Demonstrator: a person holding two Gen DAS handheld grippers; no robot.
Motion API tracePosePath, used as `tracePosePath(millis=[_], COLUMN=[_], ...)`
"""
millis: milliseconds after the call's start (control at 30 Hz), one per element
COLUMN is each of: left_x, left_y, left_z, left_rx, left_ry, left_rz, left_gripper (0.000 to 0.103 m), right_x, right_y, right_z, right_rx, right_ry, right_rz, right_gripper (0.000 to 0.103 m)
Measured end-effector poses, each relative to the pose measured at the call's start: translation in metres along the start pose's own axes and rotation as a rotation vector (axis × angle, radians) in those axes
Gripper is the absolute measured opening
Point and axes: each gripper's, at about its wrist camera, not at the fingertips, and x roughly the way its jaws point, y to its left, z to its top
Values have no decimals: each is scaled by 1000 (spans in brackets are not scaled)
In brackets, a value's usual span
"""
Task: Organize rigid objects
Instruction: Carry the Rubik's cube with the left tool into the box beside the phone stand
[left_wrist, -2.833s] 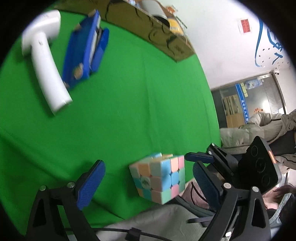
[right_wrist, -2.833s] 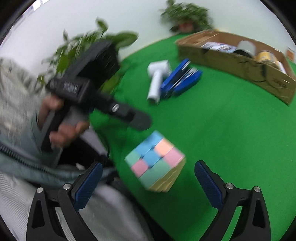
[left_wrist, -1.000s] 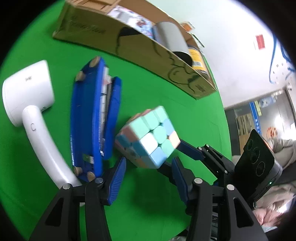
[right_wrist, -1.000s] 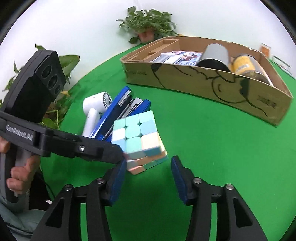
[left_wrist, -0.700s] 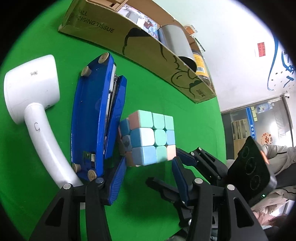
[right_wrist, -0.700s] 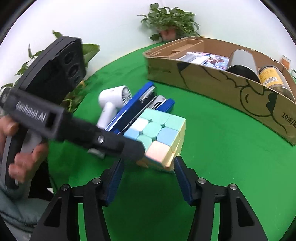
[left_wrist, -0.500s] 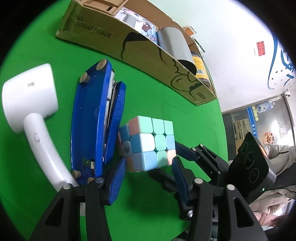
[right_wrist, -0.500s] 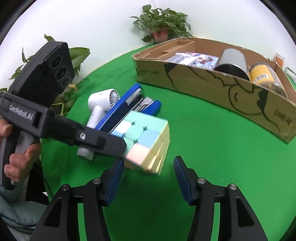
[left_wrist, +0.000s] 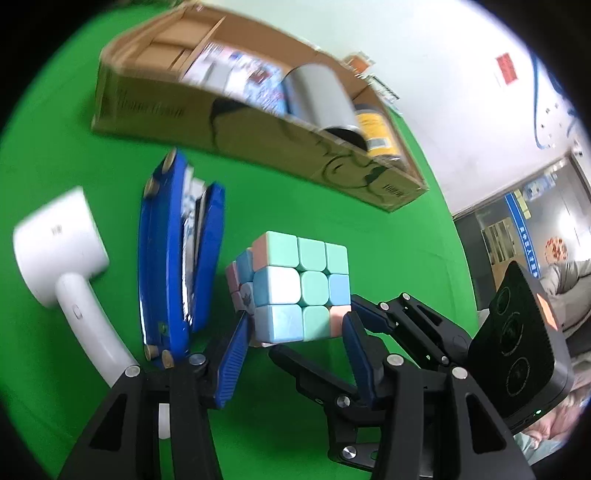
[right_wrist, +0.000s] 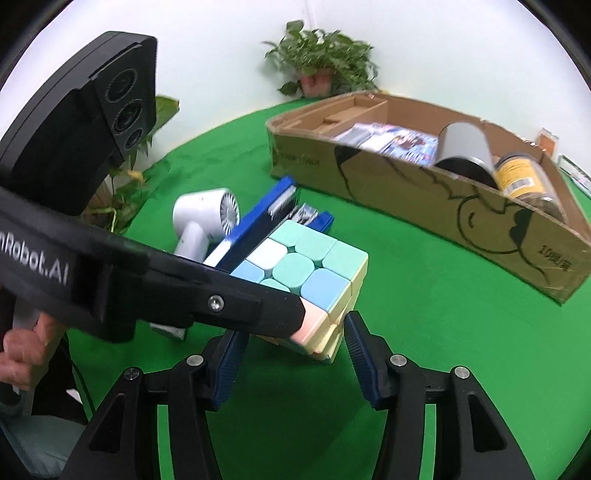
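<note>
Bright, even lighting; soft, faint shadows on the green cloth (left_wrist: 332, 206). Strong fisheye bending, black corners. Motion blur on the box (left_wrist: 229, 110) and dryer (left_wrist: 59, 258) in the left view; cube (right_wrist: 306, 273) sharp. No harsh glare.

A pastel puzzle cube (right_wrist: 314, 273) sits between the blue pads of the right hand-held gripper (right_wrist: 291, 354), and the left hand-held gripper (right_wrist: 295, 317) reaches in from the left, its black finger lying across the cube's near top edge. The right jaws have just been closing with the cube between them. Just behind the cube a blue stapler (right_wrist: 266, 221) and a white hair dryer (right_wrist: 203, 218) lie on the green worktop (right_wrist: 424, 314). Farther back stands a cardboard box (right_wrist: 424, 199) holding cans and packets, with a potted plant (right_wrist: 321, 62) behind it
</note>
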Motion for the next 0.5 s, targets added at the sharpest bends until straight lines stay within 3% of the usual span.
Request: tracePosePath(millis=[200, 500], left_x=[-27, -45], left_y=[-25, -35], left_z=[22, 102], left_rx=[68, 136], left_ry=[-76, -139], left_rz=[11, 26], left_gripper=[50, 50], right_x=[-24, -19], right_y=[1, -21], right_z=[35, 115], right_rx=[-16, -47], right_ry=[-79, -137], right_rz=[-43, -76], right_gripper=[51, 51])
